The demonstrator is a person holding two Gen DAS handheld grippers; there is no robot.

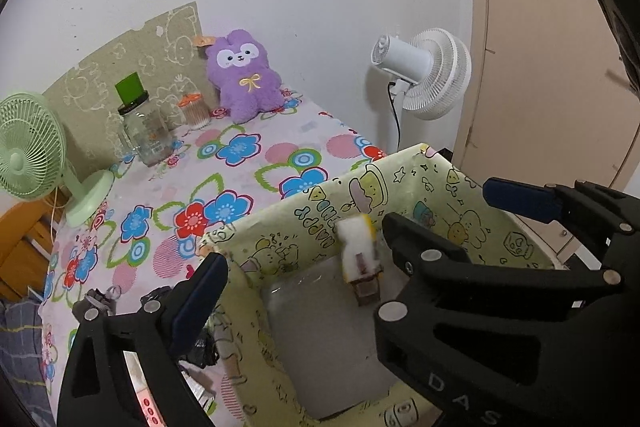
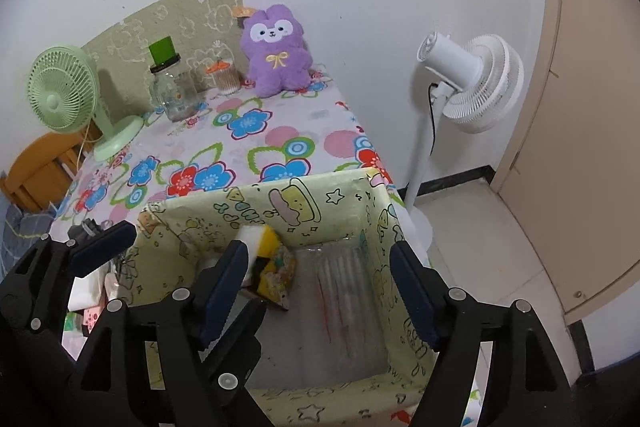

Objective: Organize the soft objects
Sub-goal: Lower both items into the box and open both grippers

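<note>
Sponge (image 2: 264, 259) lies in box (image 2: 340, 195); plush (image 2: 276, 55) remains out. Left gripper (image 1: 348, 227) and right gripper (image 2: 320, 283) both spread, apparently empty.

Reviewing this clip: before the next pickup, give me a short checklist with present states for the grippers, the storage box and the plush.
1. Left gripper open, holding nothing: ok.
2. Right gripper open, holding nothing: ok.
3. Yellow patterned box upright with its top open: ok.
4. Yellow-and-white sponge item inside the box, against its wall: ok.
5. Purple plush put away: not ok, it sits upright at the wall on the flowered table.
6. Way to the plush free: cannot tell; a glass jar stands nearby.
</note>
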